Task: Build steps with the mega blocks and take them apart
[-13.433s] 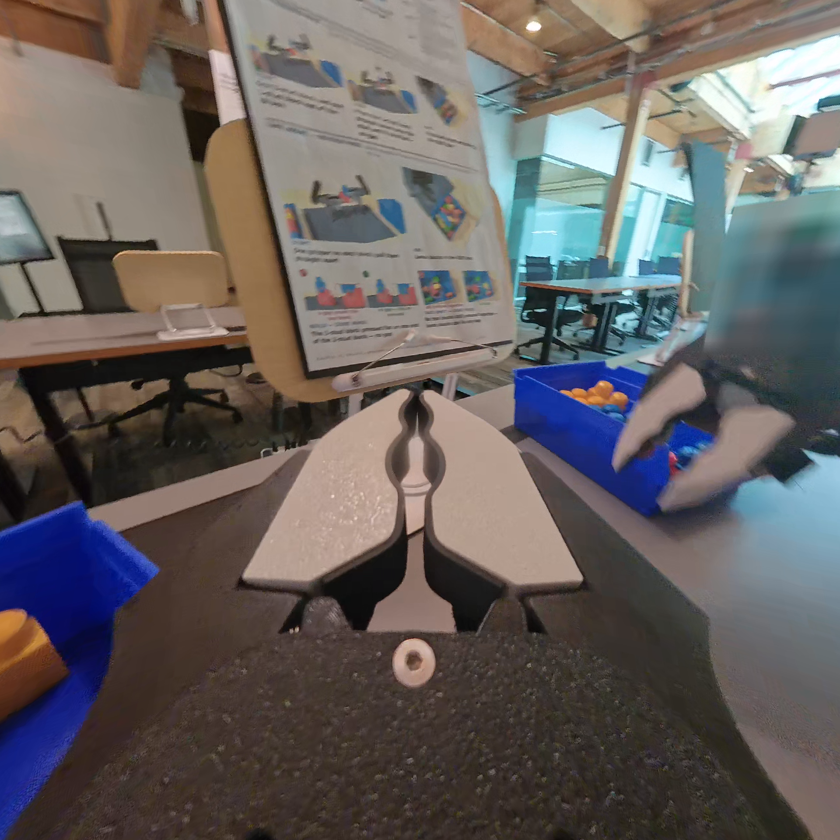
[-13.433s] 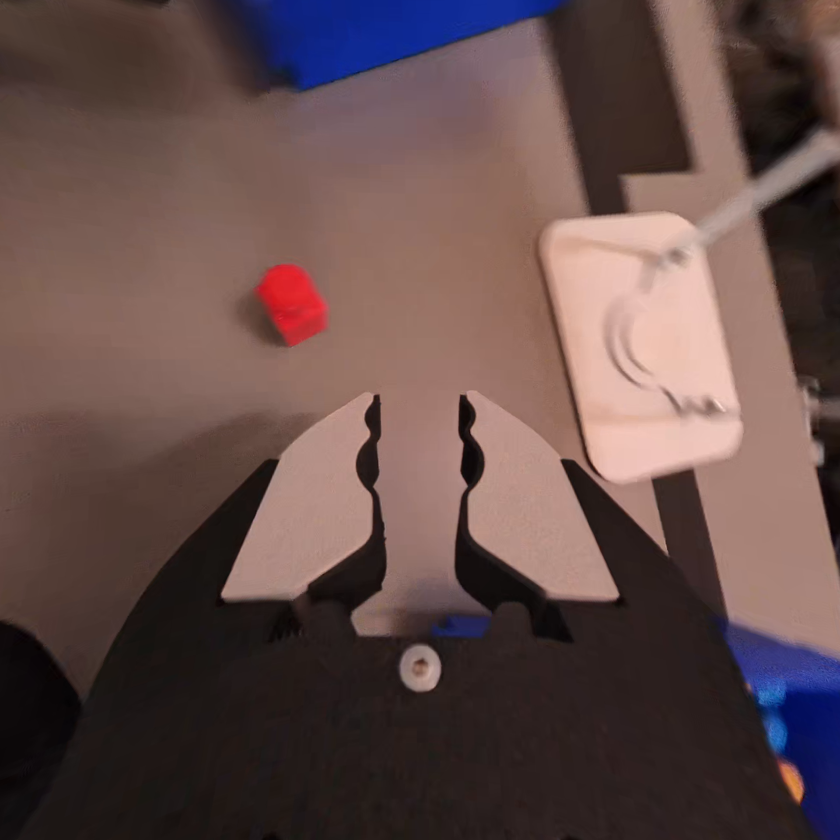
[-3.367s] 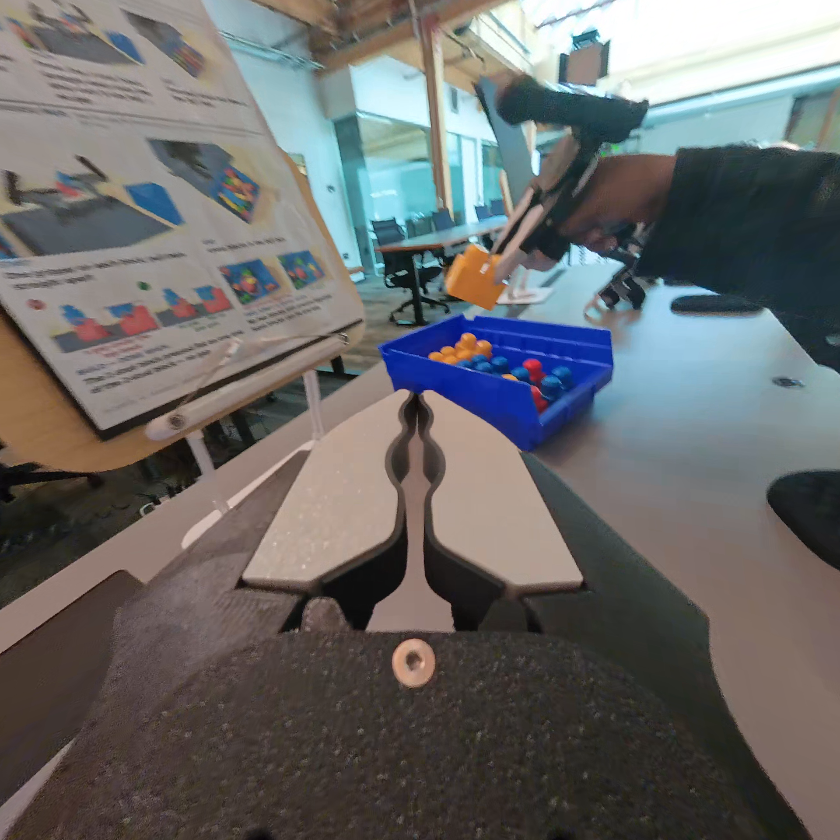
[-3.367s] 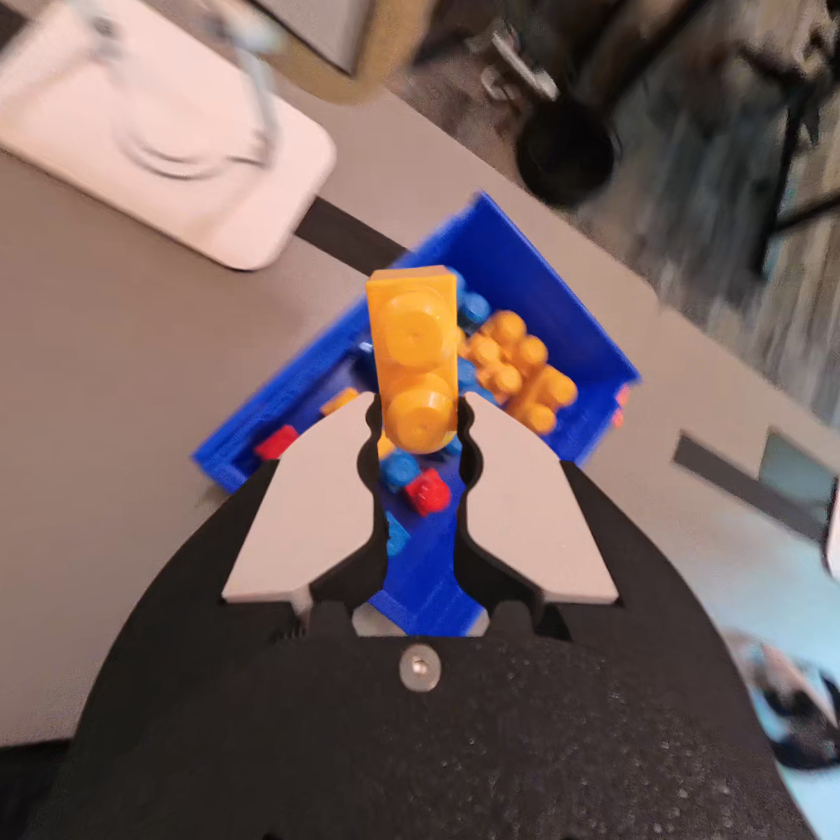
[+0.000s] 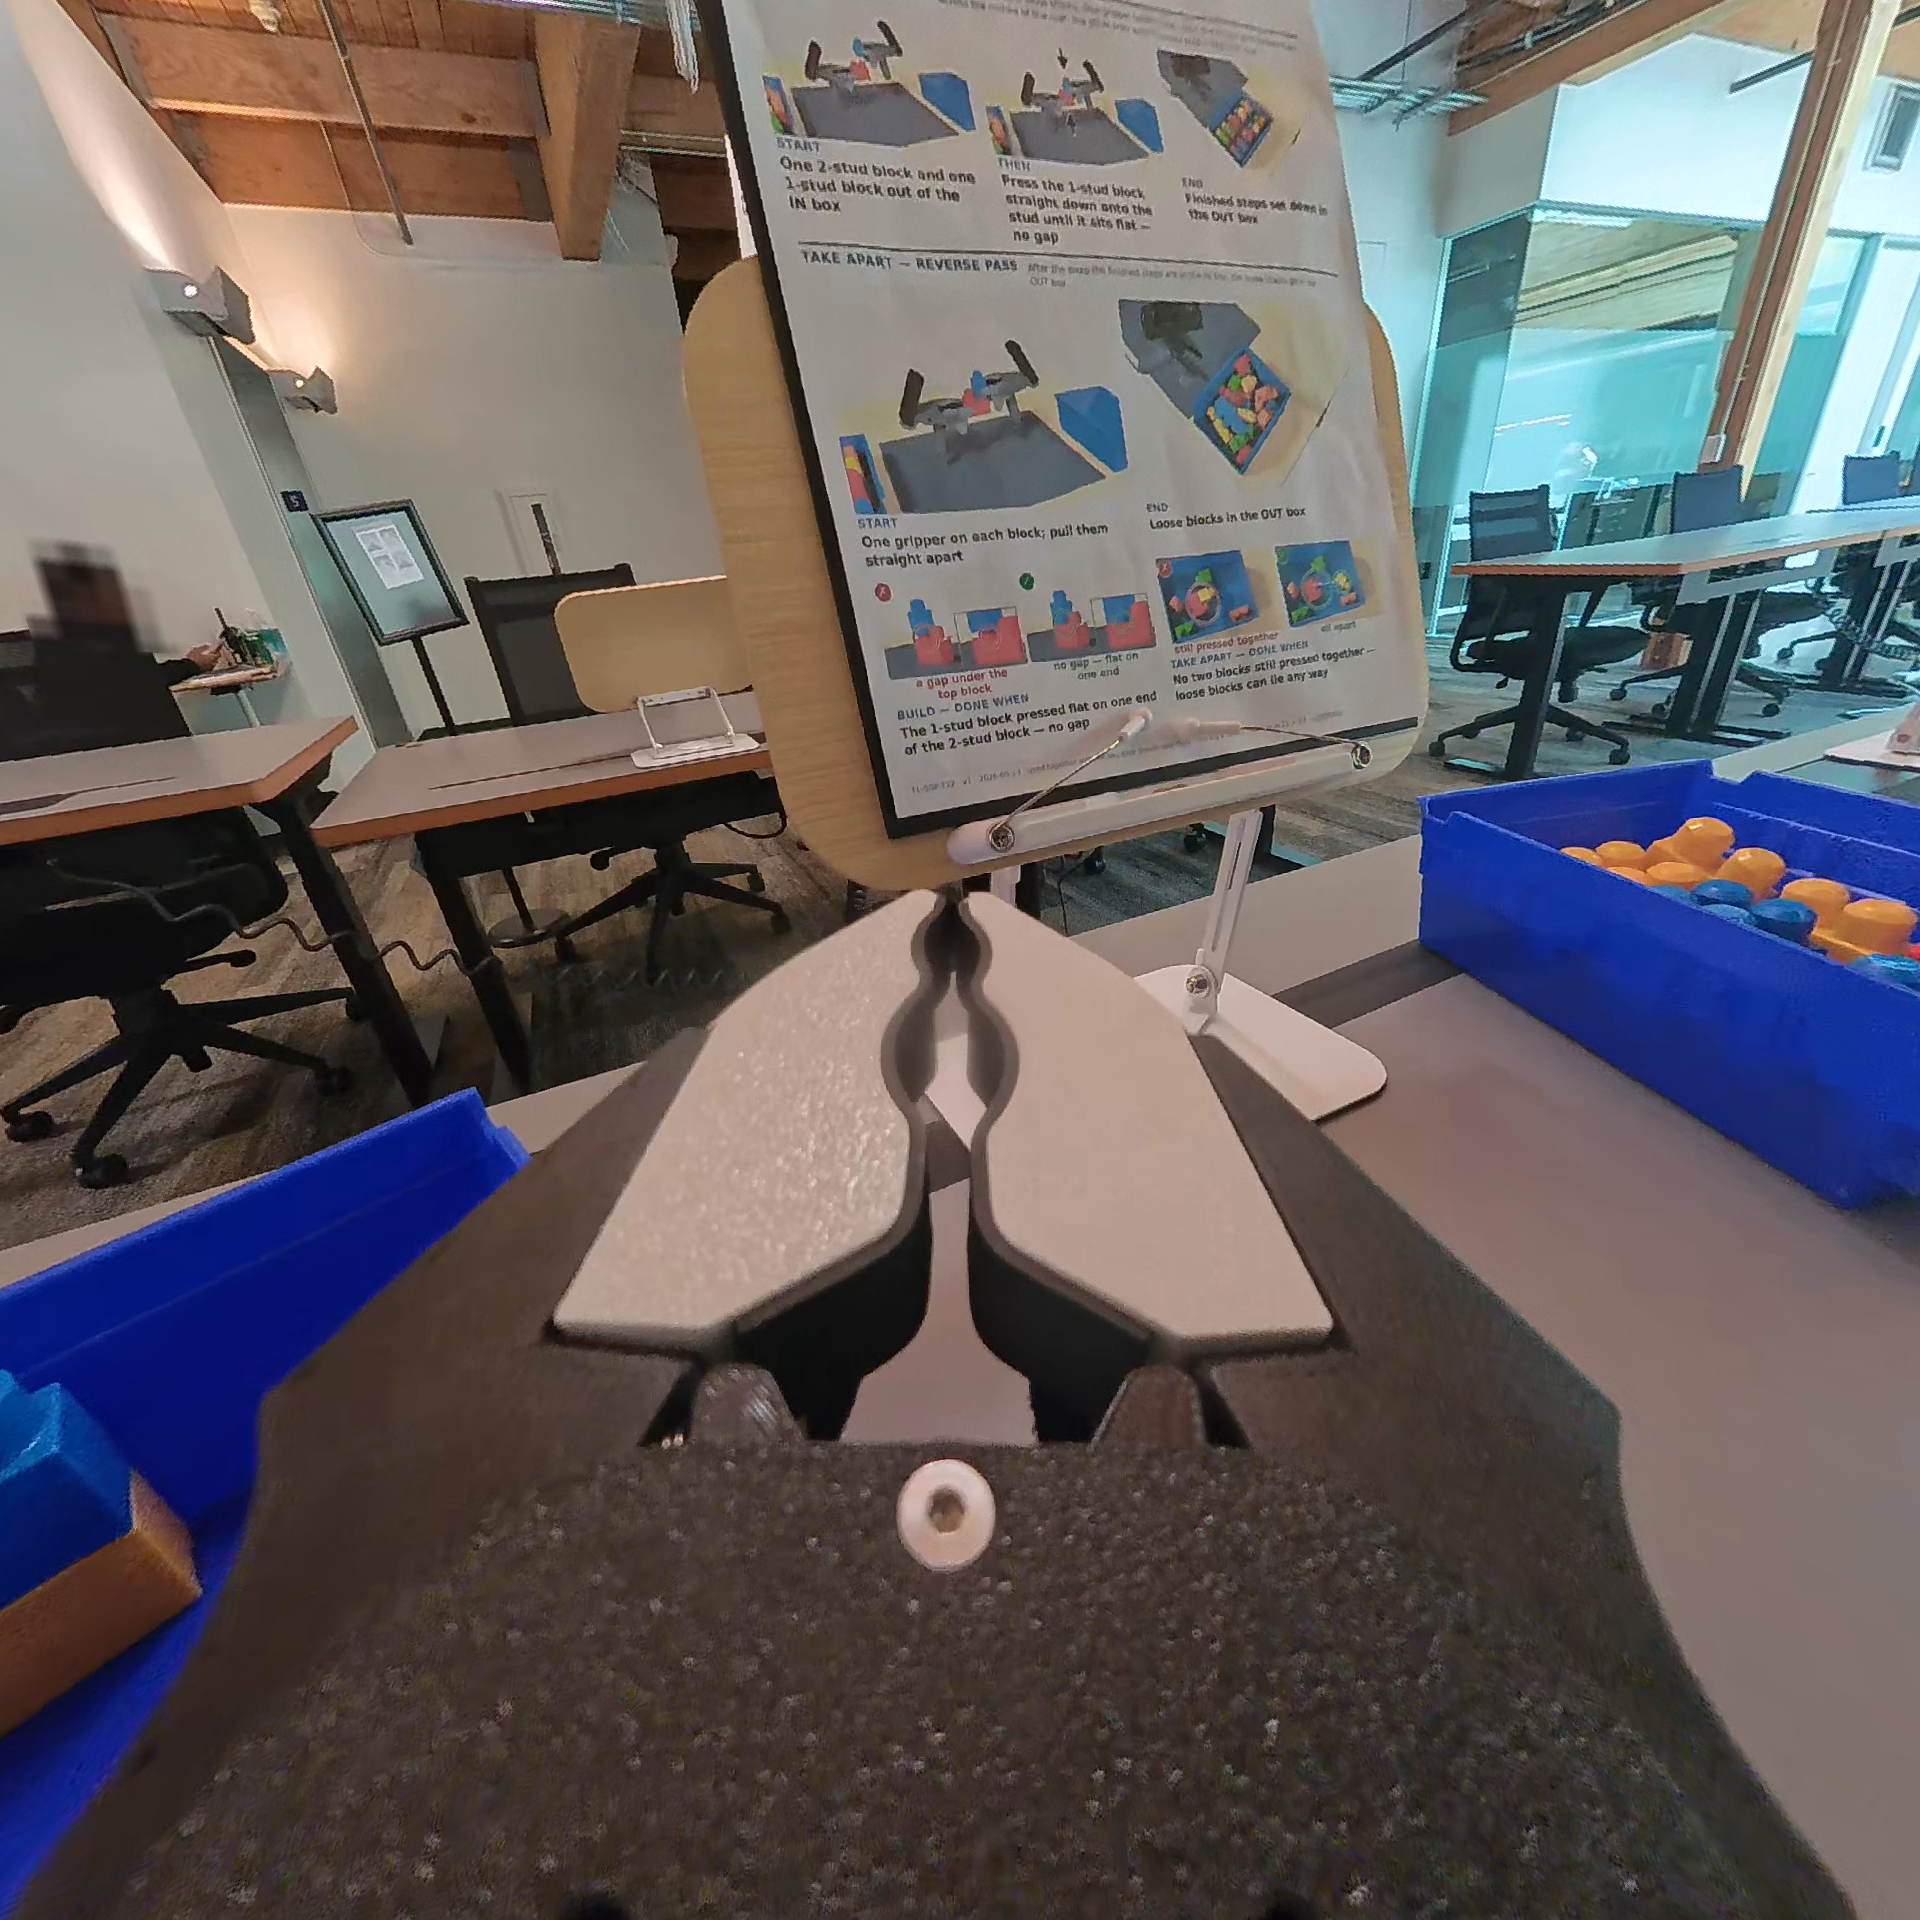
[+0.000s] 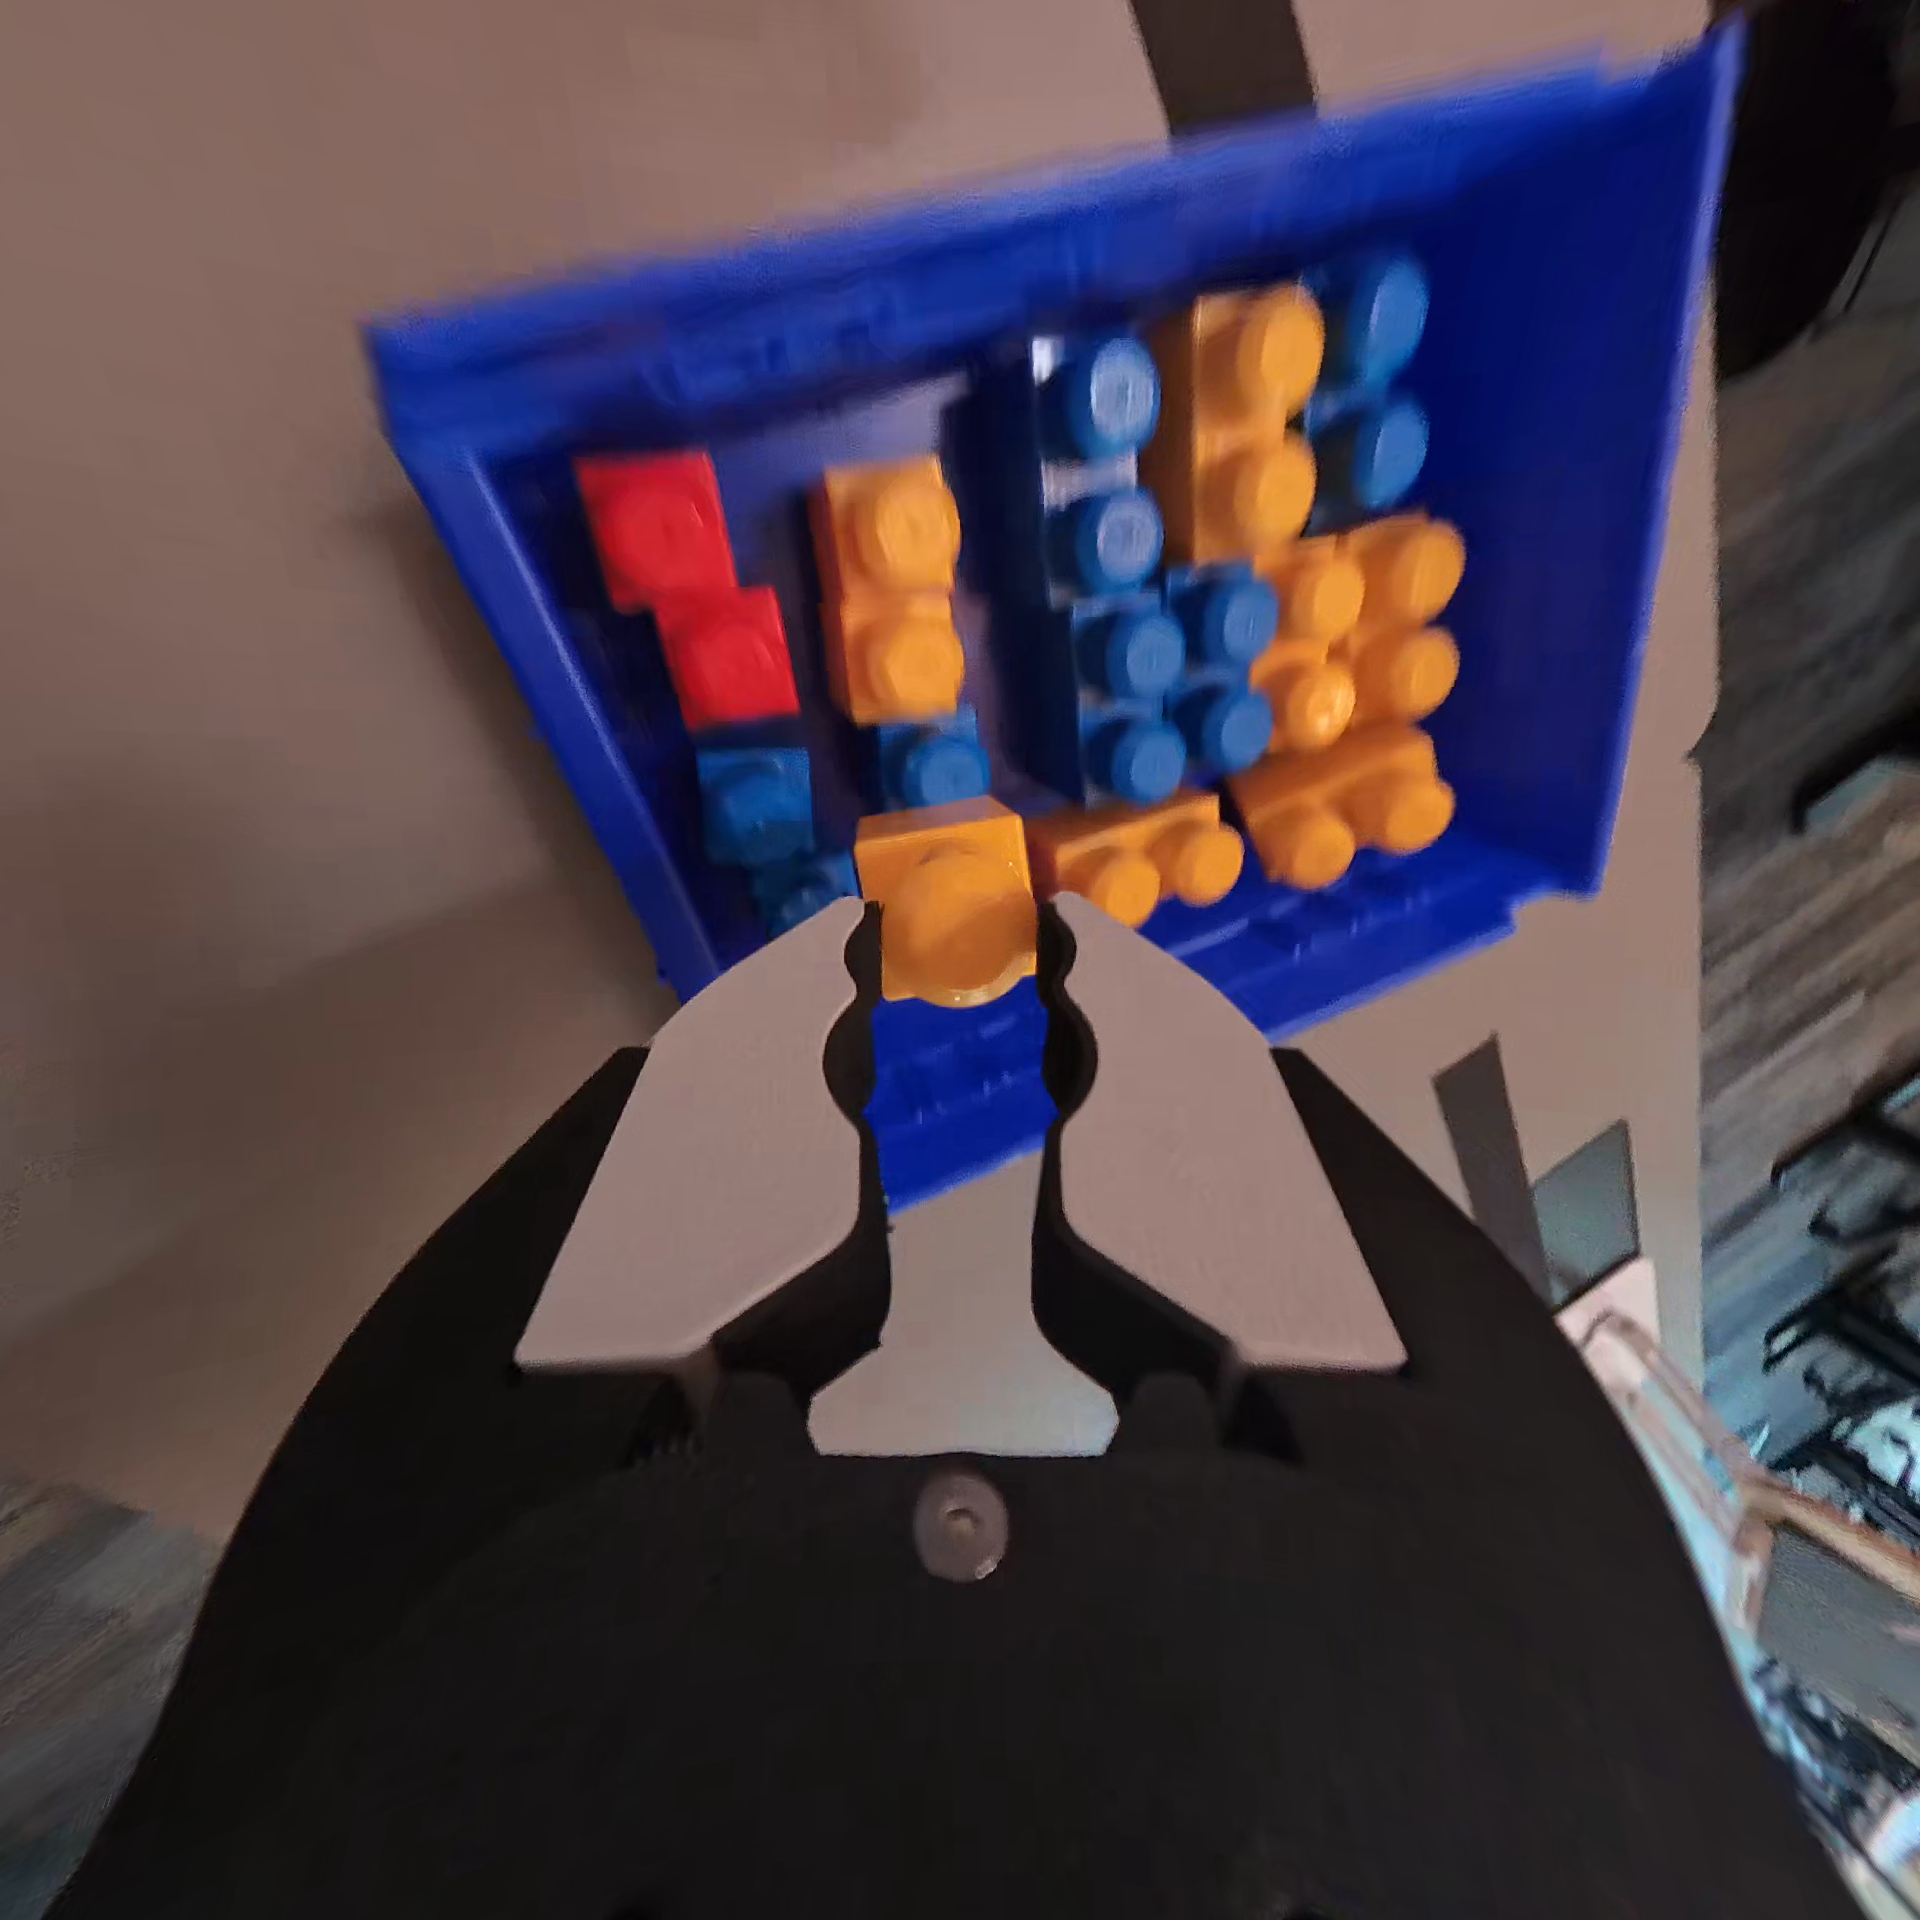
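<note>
In the right wrist view my right gripper (image 6: 954, 912) is shut on an orange mega block (image 6: 940, 862), its stud facing the camera. It hangs just above the near edge of a blue bin (image 6: 1621, 468) holding several orange, blue and red blocks (image 6: 686, 582). In the left wrist view my left gripper (image 5: 948, 916) is shut and empty, low over the grey table (image 5: 1662, 1403). The same bin of blocks (image 5: 1621, 997) stands to its right. A second blue bin (image 5: 239, 1278) at its left holds a blue block pressed onto an orange one (image 5: 62, 1538).
An instruction board (image 5: 1070, 416) on a white stand (image 5: 1278, 1049) rises right behind my left fingertips at the table's far edge. Desks and office chairs (image 5: 623, 894) lie beyond. A clear stand (image 6: 1683, 1455) is at the right wrist view's lower right. Tip to tip, the grippers are about 45 cm apart.
My right gripper, open and empty 13.4 s ago, has kept the orange block from 3.4 s ago and come closer over the bin. My left gripper has swung left toward the board.
</note>
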A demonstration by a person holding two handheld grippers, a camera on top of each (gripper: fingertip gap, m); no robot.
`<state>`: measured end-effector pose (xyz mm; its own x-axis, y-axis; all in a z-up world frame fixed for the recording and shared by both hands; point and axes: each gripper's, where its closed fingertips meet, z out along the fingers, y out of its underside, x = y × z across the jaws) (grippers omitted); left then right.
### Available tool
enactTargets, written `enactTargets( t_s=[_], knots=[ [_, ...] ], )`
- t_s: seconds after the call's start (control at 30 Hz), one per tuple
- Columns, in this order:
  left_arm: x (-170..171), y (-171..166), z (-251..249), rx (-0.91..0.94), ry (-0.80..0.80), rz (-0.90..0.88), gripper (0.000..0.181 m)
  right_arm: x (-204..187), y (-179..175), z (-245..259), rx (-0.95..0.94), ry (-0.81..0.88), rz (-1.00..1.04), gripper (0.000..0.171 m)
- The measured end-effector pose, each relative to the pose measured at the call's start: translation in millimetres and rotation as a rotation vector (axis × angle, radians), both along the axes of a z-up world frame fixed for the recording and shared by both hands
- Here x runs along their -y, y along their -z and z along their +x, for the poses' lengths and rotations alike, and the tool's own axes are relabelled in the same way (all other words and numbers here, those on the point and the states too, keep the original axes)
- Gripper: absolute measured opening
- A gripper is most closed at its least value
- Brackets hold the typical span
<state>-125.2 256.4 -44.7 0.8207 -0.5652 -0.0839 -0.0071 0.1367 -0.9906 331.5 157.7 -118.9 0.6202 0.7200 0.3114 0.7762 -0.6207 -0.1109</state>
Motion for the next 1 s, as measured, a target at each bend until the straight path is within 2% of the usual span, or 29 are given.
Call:
enactTargets(
  t_s=[0.03, 0.23, 0.63, 1.0],
  knots=[
    [0, 1, 0, -0.001, 0.000, -0.002, 0.000, 5, 7, 11, 0.018, 0.018, -0.020, 0.028],
    [-1, 5, 3, -0.015, 0.001, -0.009, 0.000, 25, 39, 37, 0.049, 0.044, -0.091, 0.028],
    [-2, 10, 3, -0.025, -0.007, -0.025, 0.000, 43, 79, 34, 0.027, 0.008, -0.163, 0.028],
    [-3, 13, 4, -0.034, -0.004, -0.031, 0.000, 48, 96, 32, 0.000, 0.034, -0.193, 0.029]
  ],
)
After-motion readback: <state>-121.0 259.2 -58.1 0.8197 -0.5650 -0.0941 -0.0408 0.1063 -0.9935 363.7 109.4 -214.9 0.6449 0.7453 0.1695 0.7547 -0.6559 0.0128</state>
